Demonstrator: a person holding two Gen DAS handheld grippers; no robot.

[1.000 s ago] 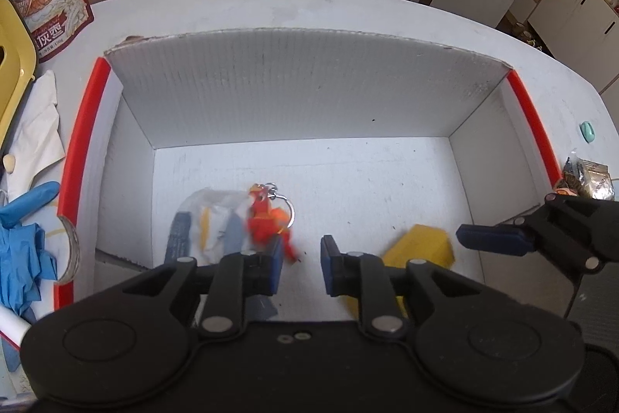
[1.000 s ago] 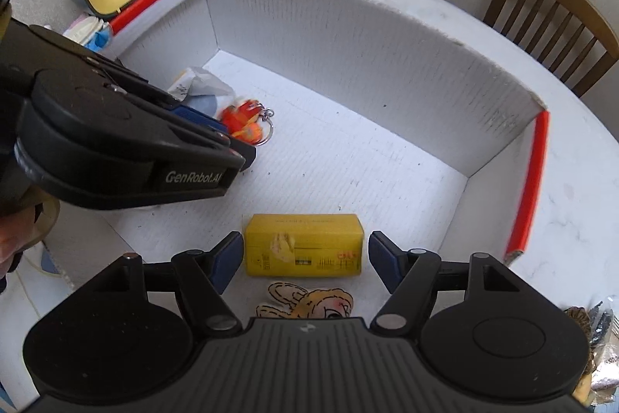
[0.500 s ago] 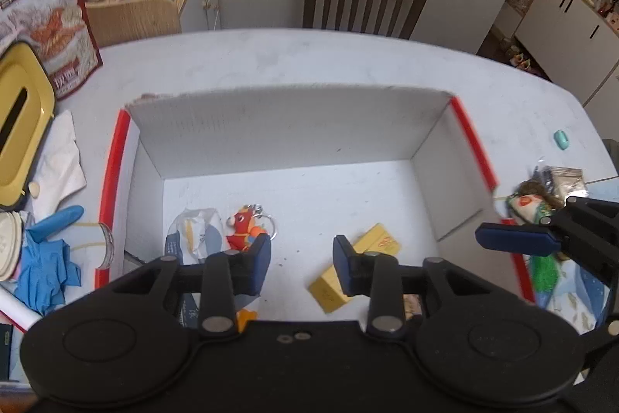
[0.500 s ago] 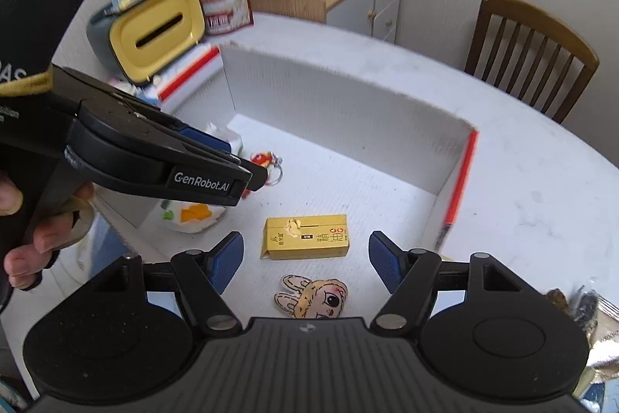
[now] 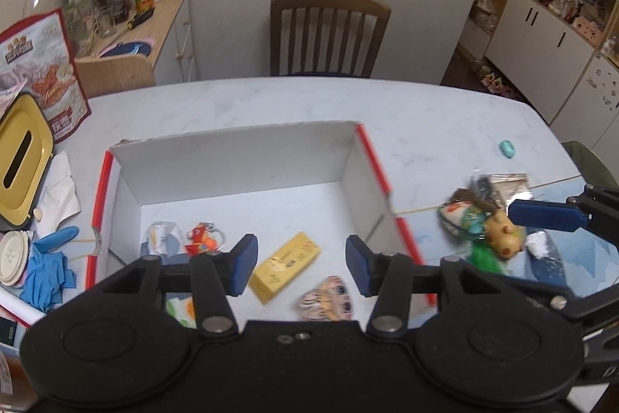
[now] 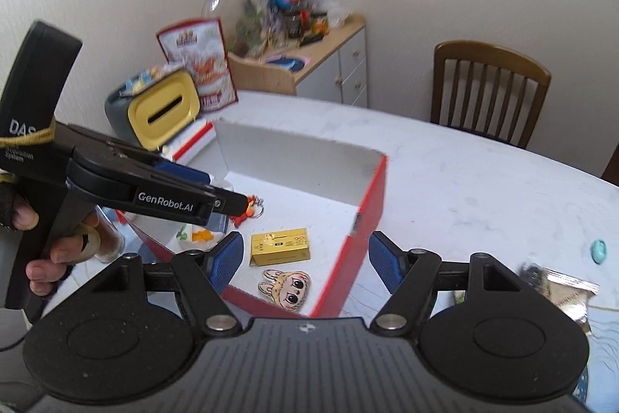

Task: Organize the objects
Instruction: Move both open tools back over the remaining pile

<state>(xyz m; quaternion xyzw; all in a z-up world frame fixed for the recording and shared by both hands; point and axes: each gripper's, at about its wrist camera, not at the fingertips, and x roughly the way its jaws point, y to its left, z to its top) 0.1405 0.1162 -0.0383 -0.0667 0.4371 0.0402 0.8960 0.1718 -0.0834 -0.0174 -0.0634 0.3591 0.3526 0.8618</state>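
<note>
Both tongs stand higher and farther back from the white box (image 5: 240,161) than a second ago. Left tongs (image 5: 298,268) gape wide, empty, wider than before. Right tongs (image 6: 305,264) remain wide, empty. Yellow packet (image 5: 284,266) and red keychain (image 5: 201,239) lie inside the box on the bench (image 5: 425,119).

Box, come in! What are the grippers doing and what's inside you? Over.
Both hand-held grippers open, empty, above box. Yellow pack, keychain, sticker inside. Nothing blocking.
</note>
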